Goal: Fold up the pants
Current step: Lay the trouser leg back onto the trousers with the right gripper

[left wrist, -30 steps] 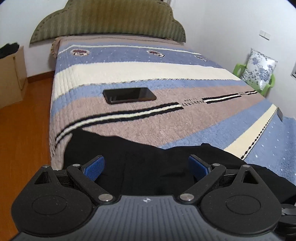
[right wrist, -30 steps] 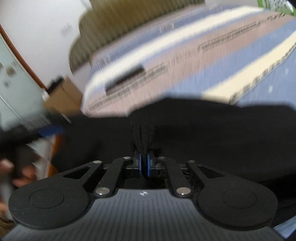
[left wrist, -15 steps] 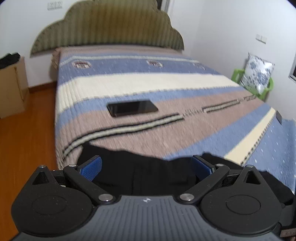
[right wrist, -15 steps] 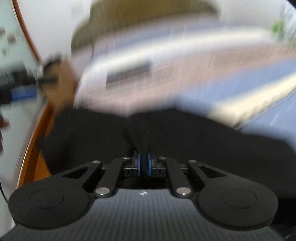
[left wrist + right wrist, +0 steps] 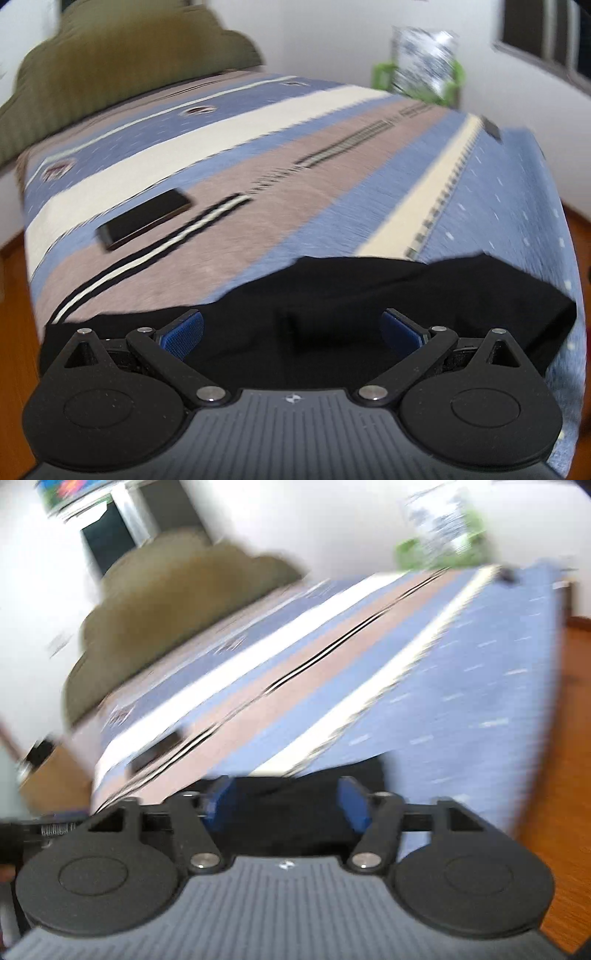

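Pants (image 5: 332,295): black, matte, bunched in a low heap at the foot end of the bed (image 5: 332,166); their far edge ran uneven and wavy across the striped blue, cream and taupe cover.
Pants, surface: a squarish flap or pocket shape showed near the middle; seams and waistband could not be made out in the dark cloth.
Pants, right wrist view (image 5: 295,812): only a small dark patch at the bed's foot edge, blurred.
Left tool (image 5: 291,330): spread wide, released, blue pads apart over the pants with nothing pinched between them.
Right tool (image 5: 286,805): its jaws had just been opening; pads apart, the black cloth lay beyond them, not gripped.
Phone (image 5: 144,223): dark slab lying flat on the bed, well beyond the pants toward the headboard (image 5: 110,70).
Chair (image 5: 424,74): green, with a patterned cushion, beside the bed's far corner; smeared by blur.
Hidden: the near part of the pants was covered by the tool bodies in both views.
Hard to read: the right wrist view was streaked throughout.
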`<state>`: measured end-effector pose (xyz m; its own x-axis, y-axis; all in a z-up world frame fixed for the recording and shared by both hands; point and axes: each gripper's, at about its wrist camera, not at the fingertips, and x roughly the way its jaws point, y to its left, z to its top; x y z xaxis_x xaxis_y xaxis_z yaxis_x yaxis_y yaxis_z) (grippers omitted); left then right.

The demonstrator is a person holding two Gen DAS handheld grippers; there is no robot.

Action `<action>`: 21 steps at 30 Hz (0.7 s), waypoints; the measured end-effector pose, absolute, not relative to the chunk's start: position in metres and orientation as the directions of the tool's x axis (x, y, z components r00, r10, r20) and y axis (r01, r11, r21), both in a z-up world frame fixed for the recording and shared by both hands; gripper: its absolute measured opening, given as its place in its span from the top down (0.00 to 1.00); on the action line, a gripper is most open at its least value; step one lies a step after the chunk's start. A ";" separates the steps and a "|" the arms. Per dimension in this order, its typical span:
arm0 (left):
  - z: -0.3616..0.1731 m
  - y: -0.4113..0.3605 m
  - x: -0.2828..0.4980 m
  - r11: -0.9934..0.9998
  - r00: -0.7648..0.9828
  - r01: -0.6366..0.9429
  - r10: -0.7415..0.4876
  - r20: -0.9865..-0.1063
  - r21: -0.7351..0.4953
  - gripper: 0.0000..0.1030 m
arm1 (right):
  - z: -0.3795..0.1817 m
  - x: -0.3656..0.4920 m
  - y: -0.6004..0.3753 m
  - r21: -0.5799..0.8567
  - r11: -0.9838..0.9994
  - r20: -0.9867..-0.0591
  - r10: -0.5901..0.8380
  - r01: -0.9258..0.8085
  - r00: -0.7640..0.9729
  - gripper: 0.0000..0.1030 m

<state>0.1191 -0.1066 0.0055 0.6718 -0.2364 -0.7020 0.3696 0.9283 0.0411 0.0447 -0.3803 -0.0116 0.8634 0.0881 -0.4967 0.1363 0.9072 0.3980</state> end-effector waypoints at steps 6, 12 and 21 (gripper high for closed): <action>-0.012 -0.168 0.116 0.875 0.684 0.442 -0.185 -0.706 0.200 0.00 | -0.021 -0.008 -0.362 0.061 0.993 -0.512 -0.055 0.100 0.857 0.25; -0.020 -0.194 0.117 0.866 0.699 0.435 -0.152 -0.698 0.247 0.00 | -0.039 0.019 -0.326 -0.192 0.981 -0.505 -0.110 0.014 0.856 0.39; -0.029 -0.239 0.133 0.830 0.671 0.506 -0.207 -0.712 0.236 0.00 | -0.070 0.066 -0.332 -0.222 0.969 -0.570 -0.218 0.107 0.792 0.96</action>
